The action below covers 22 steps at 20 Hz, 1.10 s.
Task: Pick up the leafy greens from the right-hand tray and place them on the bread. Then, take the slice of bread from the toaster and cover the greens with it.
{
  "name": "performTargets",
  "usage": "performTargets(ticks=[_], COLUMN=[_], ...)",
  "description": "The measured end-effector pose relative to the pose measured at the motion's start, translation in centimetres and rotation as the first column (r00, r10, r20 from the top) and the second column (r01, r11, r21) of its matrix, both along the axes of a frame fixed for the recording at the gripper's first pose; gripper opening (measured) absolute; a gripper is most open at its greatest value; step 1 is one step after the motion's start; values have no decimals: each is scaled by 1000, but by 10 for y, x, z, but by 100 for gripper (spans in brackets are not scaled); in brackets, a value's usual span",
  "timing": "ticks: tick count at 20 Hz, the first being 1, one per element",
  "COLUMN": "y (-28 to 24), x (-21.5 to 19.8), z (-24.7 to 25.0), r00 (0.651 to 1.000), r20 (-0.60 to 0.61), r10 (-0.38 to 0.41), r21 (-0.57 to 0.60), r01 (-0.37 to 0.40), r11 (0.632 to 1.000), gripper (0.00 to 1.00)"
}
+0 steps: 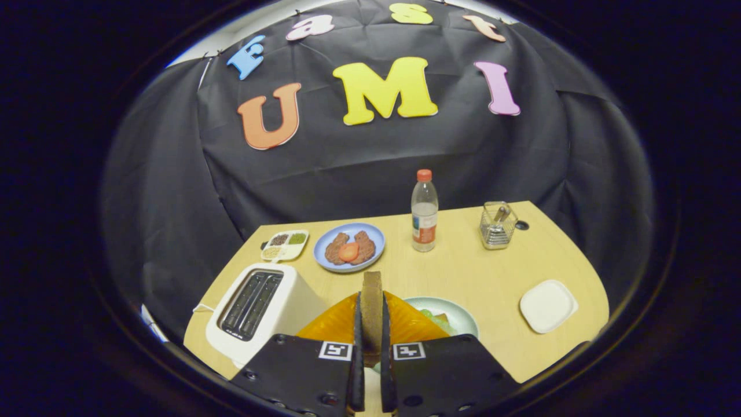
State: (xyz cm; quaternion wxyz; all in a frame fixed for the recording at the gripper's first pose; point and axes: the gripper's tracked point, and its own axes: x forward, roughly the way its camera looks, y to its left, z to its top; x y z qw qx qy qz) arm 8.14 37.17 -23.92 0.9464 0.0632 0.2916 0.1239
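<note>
My gripper (pixel 371 333) is shut on a brown slice of bread (pixel 371 289), which stands upright and edge-on between the two fingers and sticks out above them. The white toaster (pixel 289 313) sits just left of the fingers, its two slots dark with nothing showing in them. Just beyond the right finger lies a pale plate (pixel 466 317) with leafy greens (pixel 429 315) on a bit of bread (pixel 442 318), mostly hidden by the gripper. Further right on the table is a small white square tray (pixel 547 305) with nothing on it.
At the back of the wooden table (pixel 474 272) are a blue plate (pixel 324 258) with meat patties and a tomato slice, a small divided dish of seasonings (pixel 283 245), a water bottle (pixel 424 211) and a wire holder (pixel 496 226). Black cloth walls the booth behind.
</note>
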Motion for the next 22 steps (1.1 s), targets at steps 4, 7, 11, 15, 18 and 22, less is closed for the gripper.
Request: performTargets(ticks=[4, 7, 11, 15, 18, 22], y=[5, -9, -44, -70, -92, -116], x=[12, 16, 21, 26, 33, 40], z=[-38, -58, -72, -91, -82, -33], r00=[997, 993, 991, 987, 991, 993], r20=[-75, -116, -119, -150, -104, 52], r10=[6, -14, -53, -60, -84, -105], r21=[60, 72, 37, -1, -40, -124], r01=[-1, 23, 58, 60, 80, 110], r11=[998, 997, 998, 998, 996, 986], gripper=[11, 11, 17, 33, 46, 74])
